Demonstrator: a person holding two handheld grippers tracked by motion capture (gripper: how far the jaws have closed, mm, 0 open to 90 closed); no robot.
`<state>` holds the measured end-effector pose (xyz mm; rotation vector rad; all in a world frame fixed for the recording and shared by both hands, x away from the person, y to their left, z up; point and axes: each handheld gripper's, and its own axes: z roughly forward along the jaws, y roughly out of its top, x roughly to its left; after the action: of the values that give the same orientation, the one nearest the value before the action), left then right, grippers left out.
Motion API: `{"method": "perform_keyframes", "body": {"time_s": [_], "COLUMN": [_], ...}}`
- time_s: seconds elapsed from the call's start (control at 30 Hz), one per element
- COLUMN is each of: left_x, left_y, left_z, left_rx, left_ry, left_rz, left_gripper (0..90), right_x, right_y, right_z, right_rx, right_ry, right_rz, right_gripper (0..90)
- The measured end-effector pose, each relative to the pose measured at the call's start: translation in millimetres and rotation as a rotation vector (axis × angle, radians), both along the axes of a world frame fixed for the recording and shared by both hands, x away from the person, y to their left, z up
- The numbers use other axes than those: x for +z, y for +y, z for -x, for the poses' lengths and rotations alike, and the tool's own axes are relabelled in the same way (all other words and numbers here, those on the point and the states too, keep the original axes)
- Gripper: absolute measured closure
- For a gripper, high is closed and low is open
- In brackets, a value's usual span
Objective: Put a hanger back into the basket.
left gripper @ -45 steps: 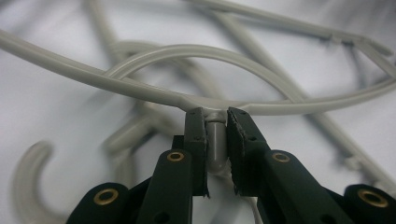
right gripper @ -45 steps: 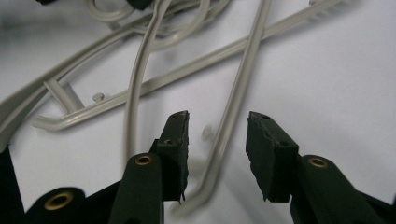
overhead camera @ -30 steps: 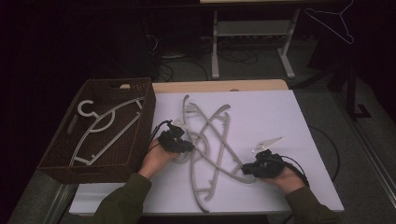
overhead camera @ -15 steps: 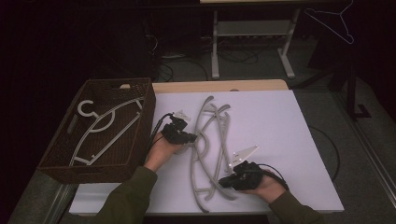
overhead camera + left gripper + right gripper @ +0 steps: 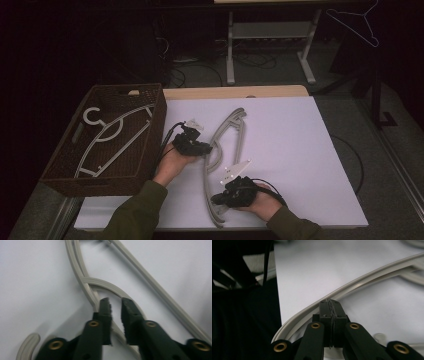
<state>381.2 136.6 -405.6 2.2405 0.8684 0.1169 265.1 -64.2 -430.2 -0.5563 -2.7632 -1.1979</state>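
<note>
The left gripper, jaws just opening with a small gap, straddles a grey plastic hanger beside the brown wicker basket. The right gripper, jaws pressed together, touches the hanger's curved arm, farther from the basket.

- Hangers: grey plastic, ribbed, smooth with a dull sheen.
- Basket: dark brown wicker weave, rough, matt.
- Surface: white covering, smooth, matt.
- Left hand-held gripper: black plastic, matt; toothed pads, brass-coloured rivets.
- Sleeve: olive cloth.

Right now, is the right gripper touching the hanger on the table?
Touching. The right gripper view shows the right gripper with shut jaws, tips against the grey hanger's arm.
</note>
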Motion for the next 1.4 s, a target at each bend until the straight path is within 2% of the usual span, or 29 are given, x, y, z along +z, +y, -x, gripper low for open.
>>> {"method": "perform_keyframes", "body": {"time_s": [0.03,0.07,0.13,0.2,0.27,0.4,0.53,0.57,0.6,0.63,0.7,0.77,0.8,0.83,0.93,1.03,1.07,1.17,1.2,1.23,1.27,1.3,1.37,1.4], "left_x": [0.7,1.2,-0.3,-2.5,-4.9,-7.3,-9.5,-10.3,-10.3,-10.9,-12.7,-14.7,-16.3,-16.9,-18.4,-19.4,-20.2,-26.4,-28.0,-27.4,-28.1,-27.3,-28.3,-28.3], "left_y": [0.7,3.1,5.6,8.4,10.1,16.7,19.6,19.6,20.9,21.6,21.9,23.9,23.5,24.5,24.5,22.8,21.6,14.6,12.0,11.3,8.6,9.0,7.7,8.0], "left_z": [4.6,7.9,15.6,23.0,29.6,38.0,39.8,39.7,39.0,38.3,38.1,36.3,36.2,35.2,33.8,35.2,35.3,34.9,35.3,34.4,34.7,33.7,33.1,32.5], "left_rx": [0.017,0.008,0.022,0.024,0.029,0.043,0.046,0.056,0.052,0.055,0.072,0.066,0.080,0.073,0.077,0.069,0.057,0.048,0.058,0.048,0.065,0.055,0.079,0.079], "left_ry": [0.002,0.008,0.023,0.035,0.040,0.051,0.076,0.078,0.080,0.086,0.089,0.097,0.100,0.106,0.118,0.127,0.130,0.143,0.142,0.136,0.141,0.142,0.164,0.168], "left_rz": [0.006,-0.006,-0.015,-0.022,-0.027,-0.013,-0.013,-0.003,-0.011,-0.007,-0.005,-0.017,-0.007,-0.015,0.001,0.002,-0.014,-0.026,-0.021,-0.027,-0.017,-0.026,0.006,0.007], "left_gripper": [66.1,62.8,56.0,53.1,51.2,48.5,46.2,46.2,45.8,45.7,45.4,45.2,45.2,45.1,44.9,45.1,45.3,46.0,48.2,50.9,55.7,56.3,59.2,60.3], "right_x": [1.5,2.6,2.0,1.7,2.0,0.8,-3.6,-4.1,-3.1,-2.0,-0.6,0.0,-0.5,-0.7,-1.6,4.4,7.8,15.7,16.6,16.9,17.0,16.7,17.0,16.6], "right_y": [-1.7,-2.5,-1.0,0.2,2.6,2.6,13.3,16.6,20.5,23.6,27.8,31.6,32.8,34.3,34.6,22.7,16.4,-4.2,-11.9,-19.0,-25.8,-32.4,-45.0,-51.7], "right_z": [-0.7,-1.2,-1.3,-2.9,-3.4,-6.9,-10.7,-12.3,-12.8,-13.7,-17.4,-20.2,-22.6,-23.9,-26.4,-24.5,-23.5,-19.7,-19.5,-19.0,-18.4,-18.2,-16.1,-16.2], "right_rx": [-0.012,-0.023,-0.037,-0.035,-0.045,-0.082,-0.073,-0.061,-0.061,-0.059,-0.061,-0.081,-0.081,-0.087,-0.094,-0.093,-0.106,-0.163,-0.175,-0.195,-0.217,-0.230,-0.264,-0.269], "right_ry": [0.002,0.012,0.029,0.015,0.023,0.000,0.011,-0.012,-0.003,-0.015,-0.023,-0.014,-0.024,-0.019,-0.021,-0.057,-0.064,-0.076,-0.080,-0.082,-0.085,-0.087,-0.083,-0.089], "right_rz": [-0.012,-0.026,-0.032,-0.025,-0.037,-0.004,-0.001,0.002,-0.002,0.002,-0.002,-0.013,-0.013,-0.020,-0.027,-0.019,-0.029,-0.049,-0.052,-0.055,-0.052,-0.046,-0.051,-0.054], "right_gripper": [88.9,88.8,88.9,88.3,88.4,88.8,89.8,89.7,89.6,89.7,89.7,89.7,89.7,89.7,88.2,83.5,81.0,70.9,67.6,64.2,61.6,59.5,56.1,56.1]}}
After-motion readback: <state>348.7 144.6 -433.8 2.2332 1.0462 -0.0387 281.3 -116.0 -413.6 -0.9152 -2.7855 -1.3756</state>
